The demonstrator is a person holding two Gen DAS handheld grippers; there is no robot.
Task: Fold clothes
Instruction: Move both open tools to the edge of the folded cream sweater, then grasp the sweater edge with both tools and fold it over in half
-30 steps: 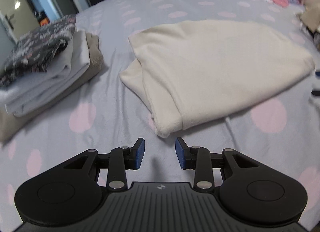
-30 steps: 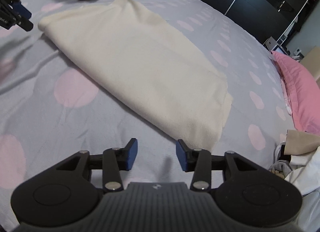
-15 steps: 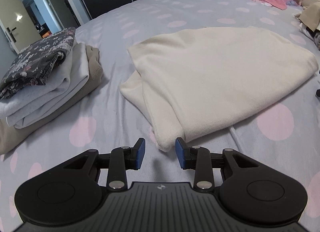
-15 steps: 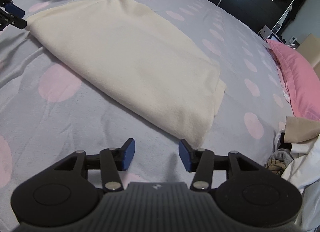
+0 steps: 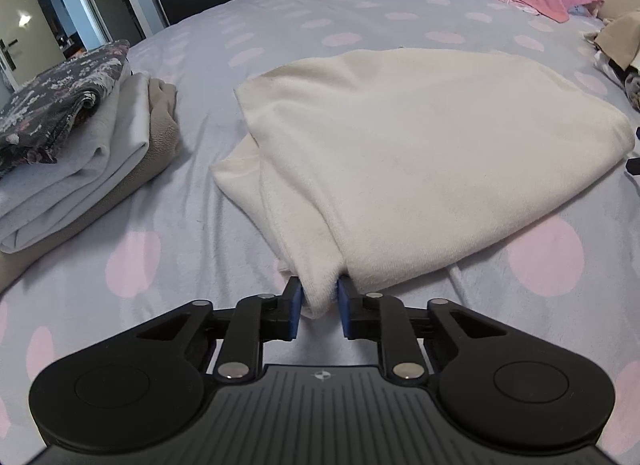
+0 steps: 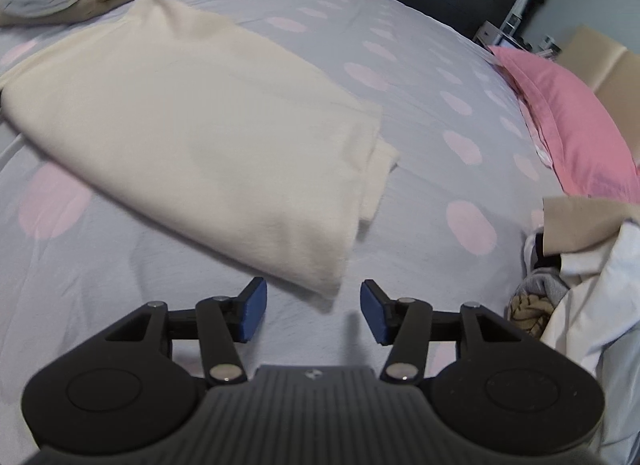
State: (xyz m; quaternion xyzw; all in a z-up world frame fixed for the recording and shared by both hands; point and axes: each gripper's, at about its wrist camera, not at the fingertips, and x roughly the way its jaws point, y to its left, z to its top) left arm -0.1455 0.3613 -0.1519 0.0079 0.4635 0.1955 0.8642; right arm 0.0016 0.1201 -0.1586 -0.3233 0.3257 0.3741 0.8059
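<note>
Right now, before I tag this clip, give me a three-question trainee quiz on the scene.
1. True or false: the left tool has a corner of the cream fleece garment between its blue pads.
2. Which lies nearest the right tool? A the pink pillow, B the cream garment's other near corner, C the stack of folded clothes.
3. Fill in: the top of the folded stack is a dark ______-print piece.

Key: 1 true (jaws closing on it). 2 B; that tool is open, nothing between its pads. 3 floral.

Soft, even indoor light, faint shadows, strong fisheye bending at the edges; the right wrist view slightly blurred.
</note>
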